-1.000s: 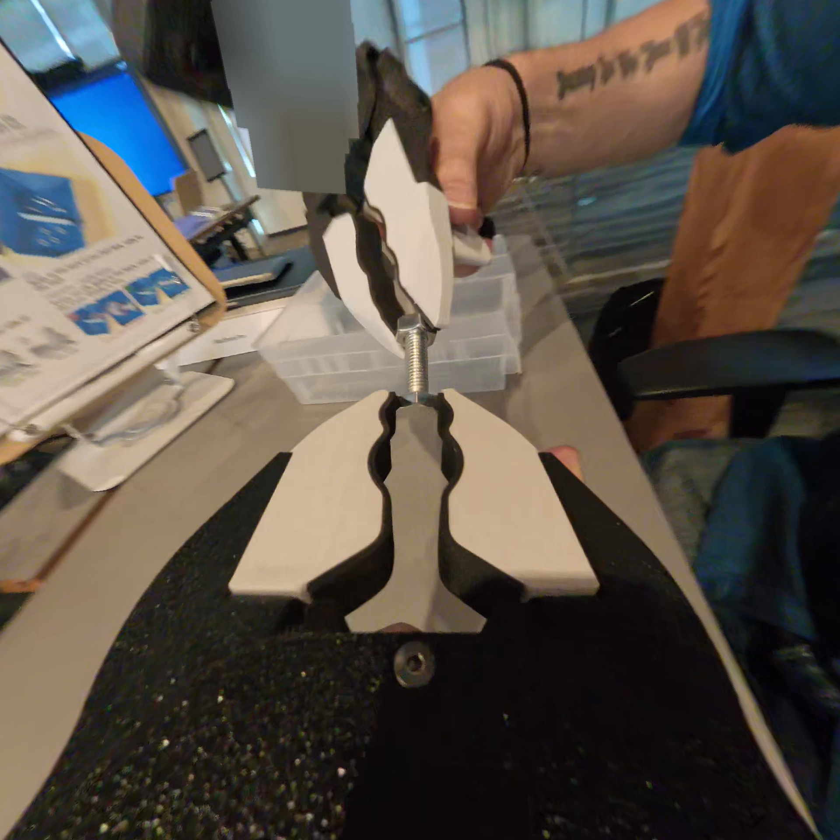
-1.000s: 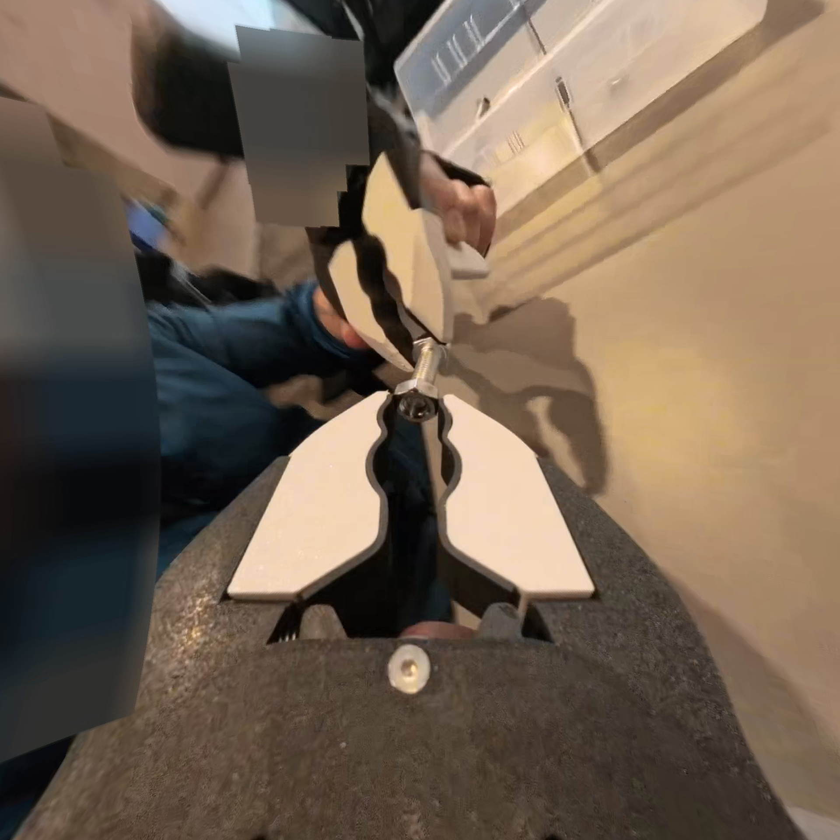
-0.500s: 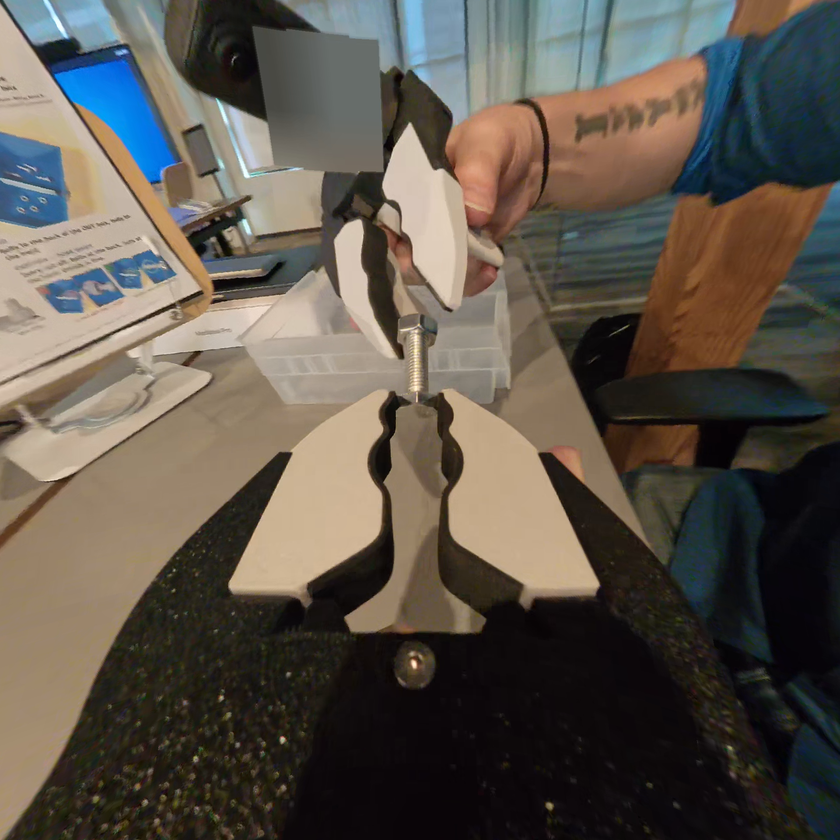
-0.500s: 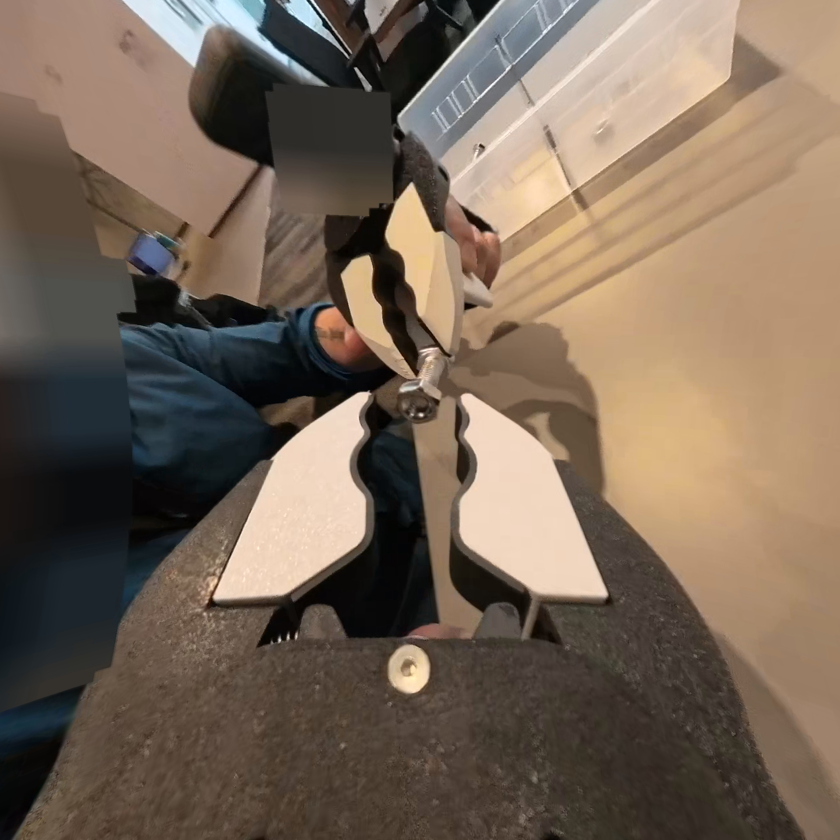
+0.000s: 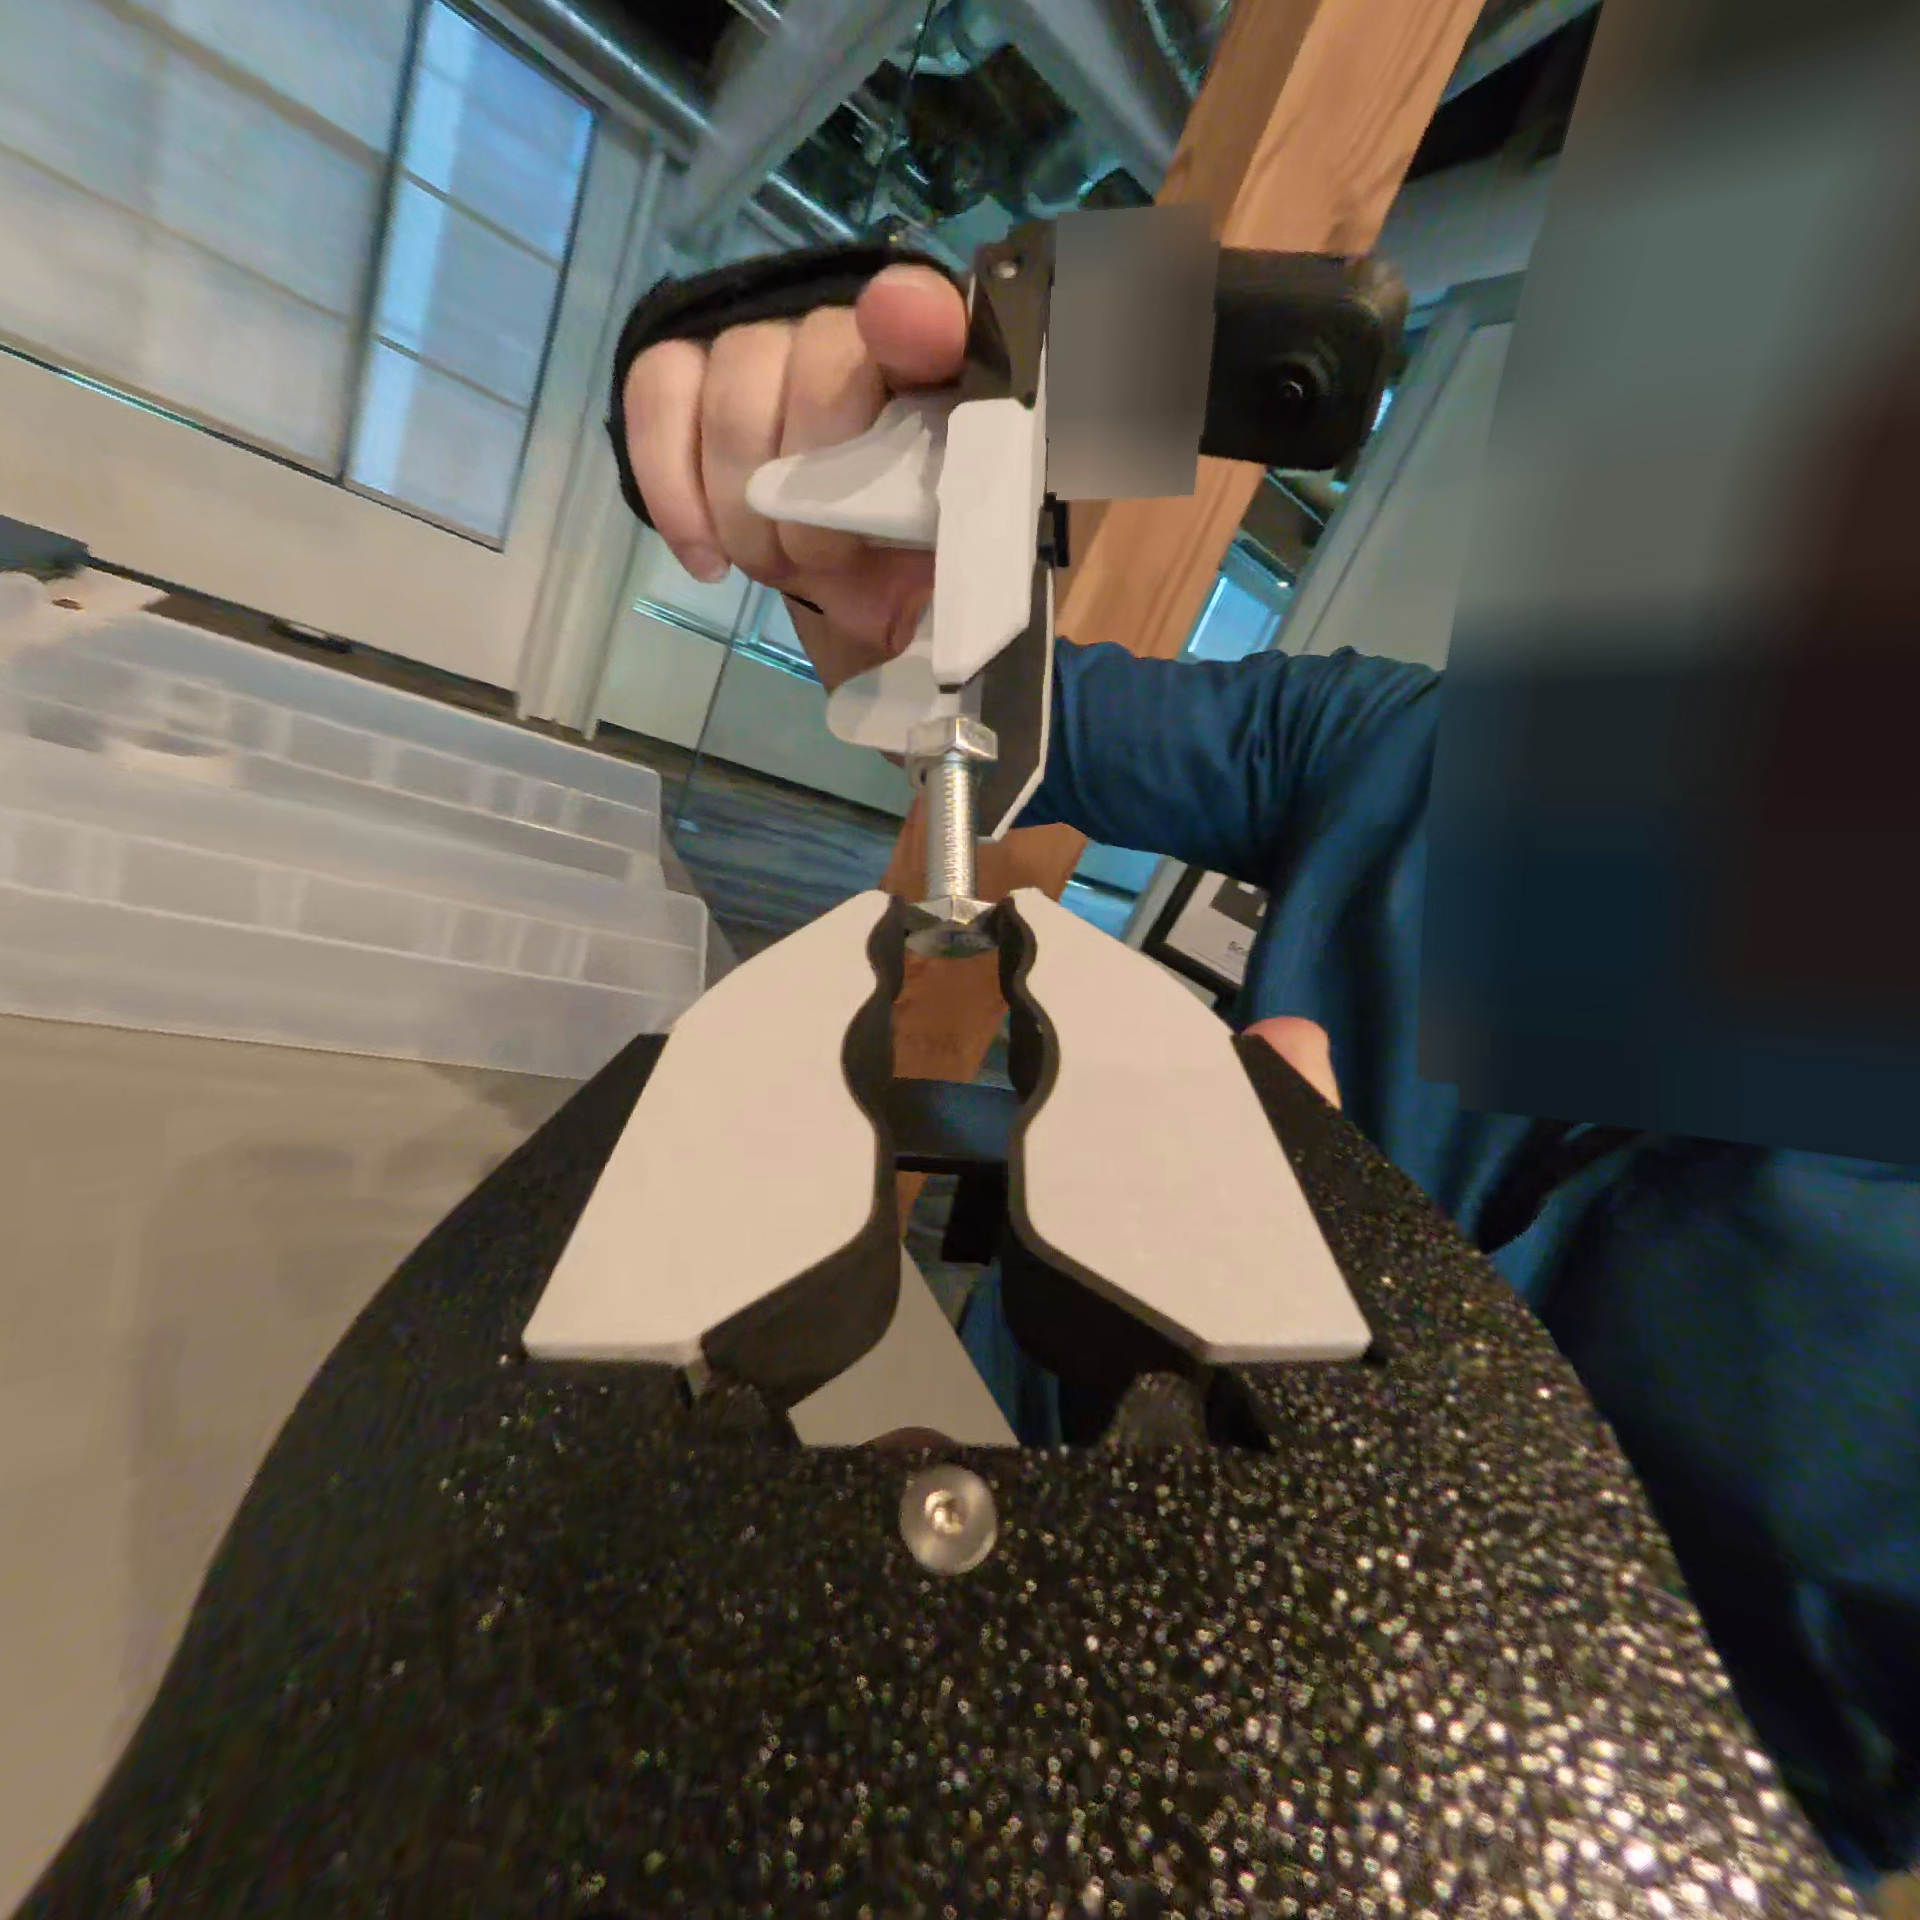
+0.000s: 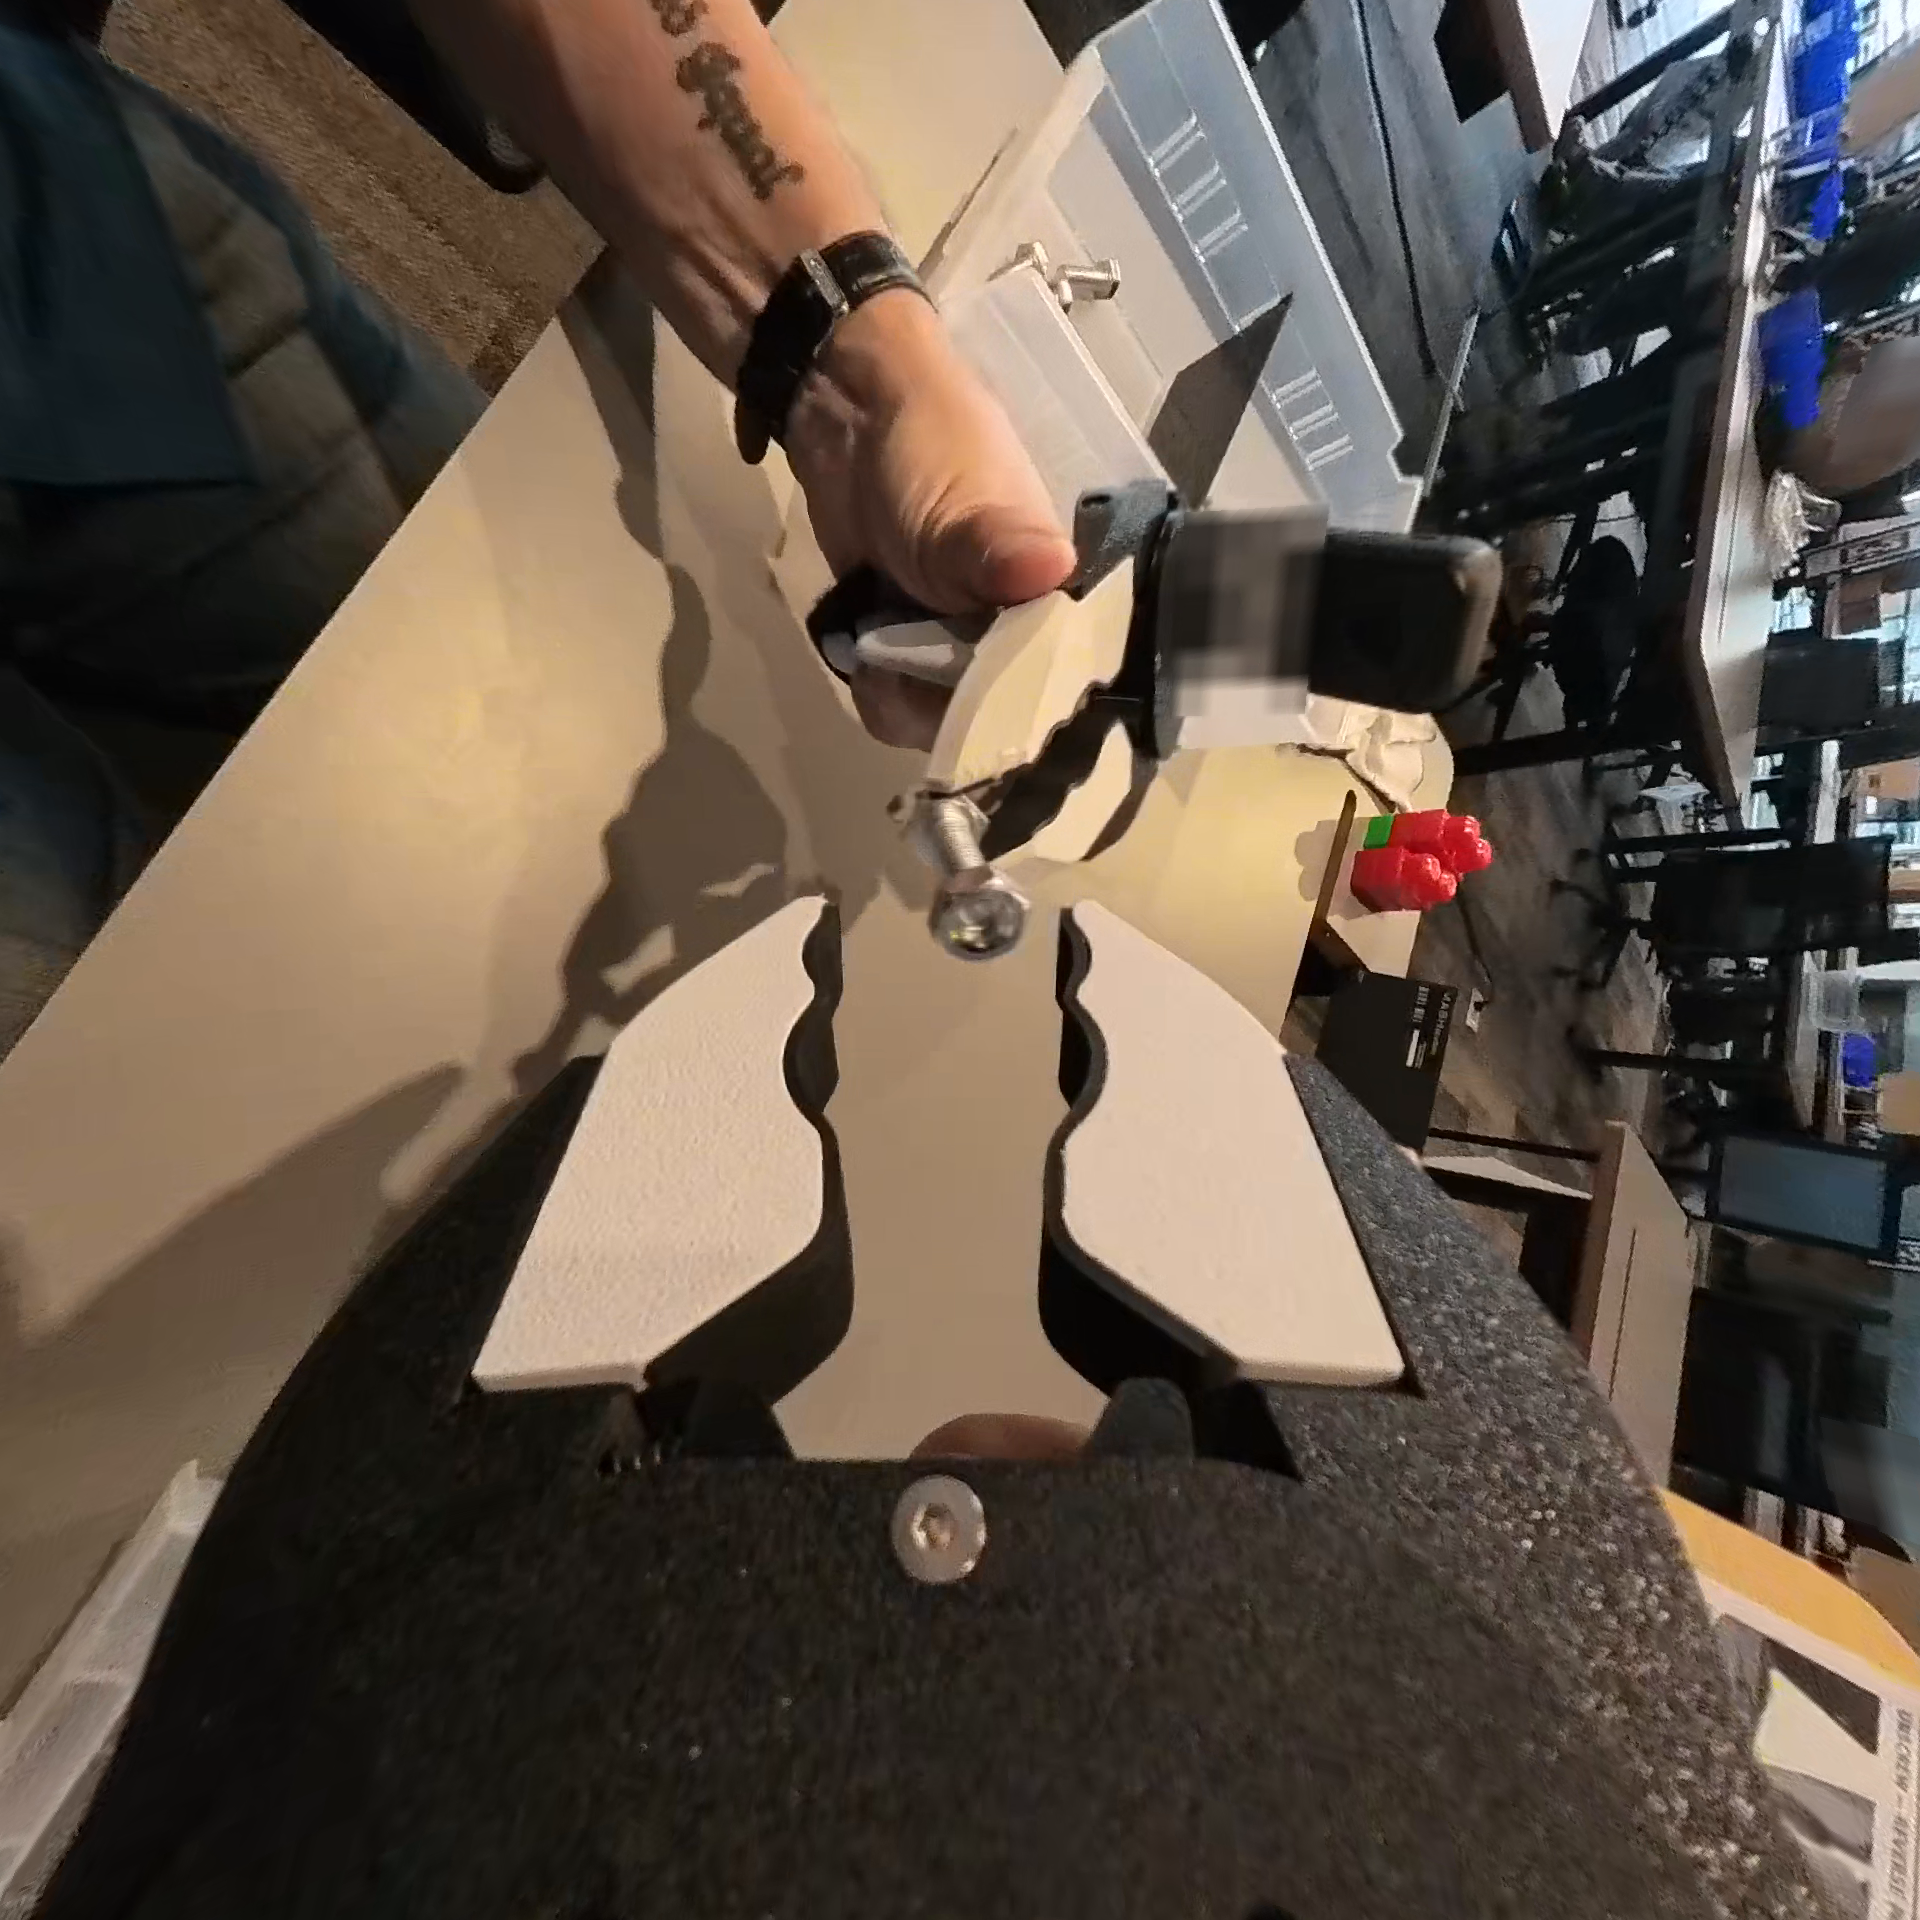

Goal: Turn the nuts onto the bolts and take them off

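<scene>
A: Where's the bolt [image 5: 951, 831]?

B: In the air above the table [image 6: 416, 831]. The left gripper [image 5: 951, 914] is clamped on its head as before, the shaft pointing at the other tool.

A: And the right gripper [image 6: 948, 916]?

B: A second ago it pinched the nut [image 5: 951, 740] — now its fingers are spread wide and hold nothing. The nut sits at the bolt's far end, between those tips, untouched.

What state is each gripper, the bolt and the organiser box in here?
left gripper: shut on the bolt's lower hex end.
right gripper: open, fingertips either side of the other hex end.
bolt: held in the air by the left gripper alone.
plastic organiser box: lid raised.
</scene>
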Demonstrator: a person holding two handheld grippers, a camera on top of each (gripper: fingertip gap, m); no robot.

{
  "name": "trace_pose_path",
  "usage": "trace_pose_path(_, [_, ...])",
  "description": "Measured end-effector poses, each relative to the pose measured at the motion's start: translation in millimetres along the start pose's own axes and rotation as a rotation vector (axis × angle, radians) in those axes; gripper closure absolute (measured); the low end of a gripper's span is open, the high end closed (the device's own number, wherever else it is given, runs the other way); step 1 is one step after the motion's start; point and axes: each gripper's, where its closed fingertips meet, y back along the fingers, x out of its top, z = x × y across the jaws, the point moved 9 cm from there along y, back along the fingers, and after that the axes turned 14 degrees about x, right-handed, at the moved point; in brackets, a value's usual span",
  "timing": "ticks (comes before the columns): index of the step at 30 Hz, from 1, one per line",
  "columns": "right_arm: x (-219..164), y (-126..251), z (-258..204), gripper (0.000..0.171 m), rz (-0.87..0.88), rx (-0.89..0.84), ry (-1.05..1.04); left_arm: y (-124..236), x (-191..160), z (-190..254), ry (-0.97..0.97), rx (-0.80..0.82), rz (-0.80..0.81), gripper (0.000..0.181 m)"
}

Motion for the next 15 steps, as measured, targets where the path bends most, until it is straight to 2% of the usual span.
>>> trace_pose_path(3, [-0.3, -1.7, 2.0, 0.134, -0.018, 0.014, 0.014, -4.2, -3.4, 0.4, 0.02, -0.046, -0.027, 0.165])
trace_pose_path(5, [1.0, -2.9, 1.2, 0.141, -0.025, 0.037, 0.035, -6.6, -4.6, 1.1, 0.027, -0.065, -0.045, 0.165])
trace_pose_path(15, [1.4, -4.4, 2.3, 0.153, 0.011, 0.107, -0.055, -6.0, -4.3, 0.9, 0.008, -0.044, -0.061, 0.165])
